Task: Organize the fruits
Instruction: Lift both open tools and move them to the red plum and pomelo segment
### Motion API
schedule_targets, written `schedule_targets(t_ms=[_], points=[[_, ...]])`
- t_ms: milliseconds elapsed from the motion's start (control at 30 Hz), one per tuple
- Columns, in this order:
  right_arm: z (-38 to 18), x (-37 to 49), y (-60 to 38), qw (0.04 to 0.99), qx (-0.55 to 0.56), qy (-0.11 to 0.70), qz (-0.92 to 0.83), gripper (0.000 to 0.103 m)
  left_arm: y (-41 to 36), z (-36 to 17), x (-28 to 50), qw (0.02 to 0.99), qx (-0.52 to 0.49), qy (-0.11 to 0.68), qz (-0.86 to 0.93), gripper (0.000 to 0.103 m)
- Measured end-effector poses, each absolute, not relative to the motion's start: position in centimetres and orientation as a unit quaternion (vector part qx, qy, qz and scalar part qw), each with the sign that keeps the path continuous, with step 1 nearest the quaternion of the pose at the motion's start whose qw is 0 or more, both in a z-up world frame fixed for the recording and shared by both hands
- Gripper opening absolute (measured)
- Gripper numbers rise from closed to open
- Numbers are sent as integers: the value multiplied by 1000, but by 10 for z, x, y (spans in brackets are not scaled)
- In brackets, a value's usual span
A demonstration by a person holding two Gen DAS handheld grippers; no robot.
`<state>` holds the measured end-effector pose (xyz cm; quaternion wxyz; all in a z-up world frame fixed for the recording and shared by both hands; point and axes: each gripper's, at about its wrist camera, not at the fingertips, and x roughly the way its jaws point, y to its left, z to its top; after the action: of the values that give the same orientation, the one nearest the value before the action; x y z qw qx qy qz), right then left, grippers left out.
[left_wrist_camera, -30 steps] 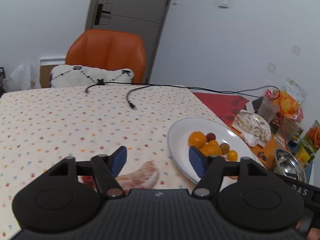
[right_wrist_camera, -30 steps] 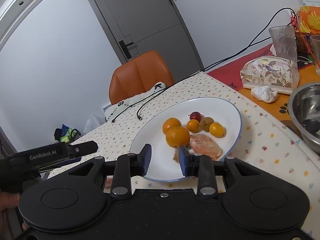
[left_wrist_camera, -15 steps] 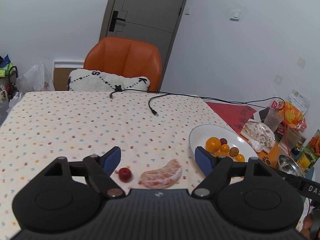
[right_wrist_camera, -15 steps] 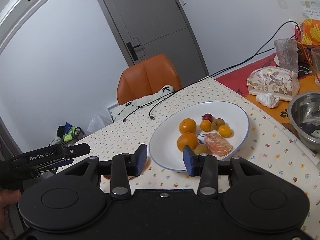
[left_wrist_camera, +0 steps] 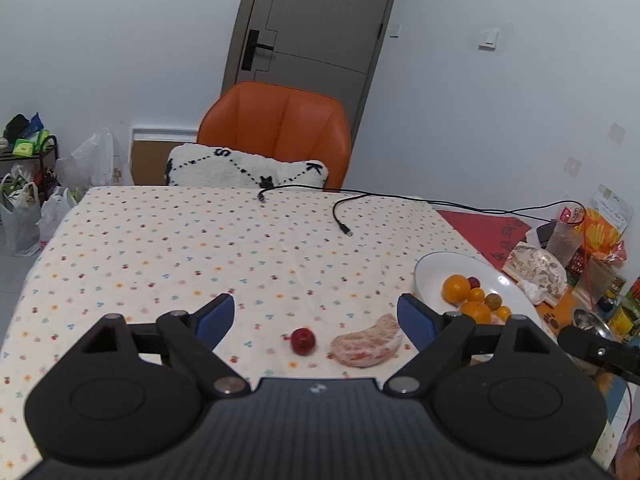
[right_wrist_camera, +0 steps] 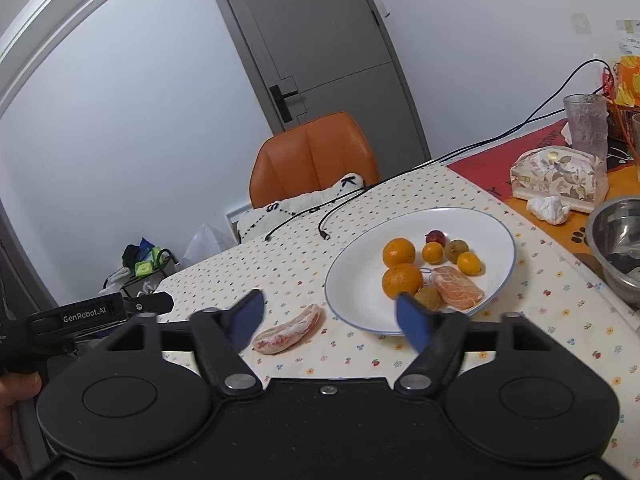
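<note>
Left wrist view: the left hand-held gripper [left_wrist_camera: 316, 316] hangs released and empty over the worktop [left_wrist_camera: 160, 248], with a small red fruit [left_wrist_camera: 303, 341] and a pomelo wedge [left_wrist_camera: 367, 346] lying between its blue fingers. The right hand-held gripper [right_wrist_camera: 330, 318] is likewise spread wide, empty, near the plate [right_wrist_camera: 360, 276] holding oranges [right_wrist_camera: 401, 280] and another wedge [right_wrist_camera: 457, 292].

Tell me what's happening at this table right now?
A person holds two handheld grippers over a table with a dotted cloth, sorting fruit onto a white plate. The plate already carries oranges, small round fruits and a peeled citrus segment. Both the left gripper and right gripper are open and empty. Off the plate, on the cloth, lie another peeled segment and a small red fruit.
</note>
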<state>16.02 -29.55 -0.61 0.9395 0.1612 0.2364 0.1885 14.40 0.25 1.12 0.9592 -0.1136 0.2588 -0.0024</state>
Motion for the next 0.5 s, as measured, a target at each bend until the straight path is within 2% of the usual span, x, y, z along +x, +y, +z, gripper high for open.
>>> schedule_targets(t_ms=[200,500], points=[[-11,164,-295,931,182,243,202,87,15,6,140,956,-121,266,13,87],[-23,173,-284,923,182,268,210,88,26,-3,144,953,-126,276,18,87]])
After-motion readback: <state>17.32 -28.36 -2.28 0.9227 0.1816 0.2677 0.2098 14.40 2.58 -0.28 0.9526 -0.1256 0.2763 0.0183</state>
